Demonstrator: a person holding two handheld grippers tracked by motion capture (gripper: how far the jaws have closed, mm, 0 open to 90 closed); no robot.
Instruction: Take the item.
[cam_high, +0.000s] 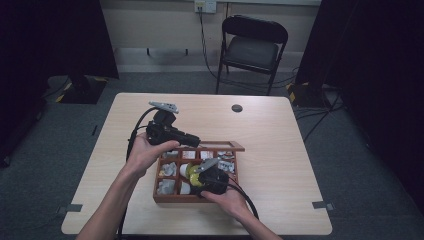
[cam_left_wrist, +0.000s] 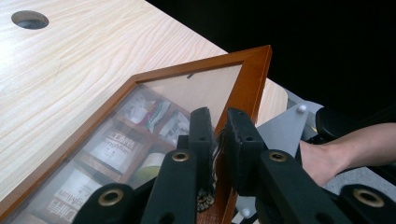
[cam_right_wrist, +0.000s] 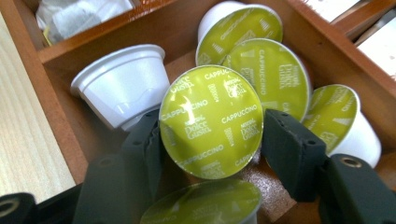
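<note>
Wooden compartment box (cam_high: 165, 199) sits near the front-centre of the light wood counter (cam_high: 280, 150), its glass-paned lid (cam_left_wrist: 254, 70) raised at an angle. Left tool (cam_left_wrist: 219, 135) is pinching the lid's wooden frame edge, jaws pressed onto it from both sides, holding the lid tilted up; in the high view the left tool (cam_high: 192, 140) sits at the box's back-left corner w/ the left hand (cam_high: 142, 152) wrapped round its body. Through the pane: sachets & packets w/ printed labels in the compartments below. Right tool (cam_right_wrist: 212, 140) is down inside a front compartment, jaws closed on a coffee capsule (cam_right_wrist: 211, 122) w/ a yellow-green foil top marked "cappuccino" — pads press on its rim left & right. More capsules lie round it in the same compartment: several foil-side up just behind & beside, one white one (cam_right_wrist: 123, 88) on its side w/ cup body showing, near the compartment wall. High view shows the right hand (cam_high: 227, 197) at the box's front-right, right tool (cam_high: 200, 181) pointing into the box. A round hole (cam_high: 237, 108) is in the counter farther back; a black folding chair (cam_high: 252, 47) stands beyond the counter.
</note>
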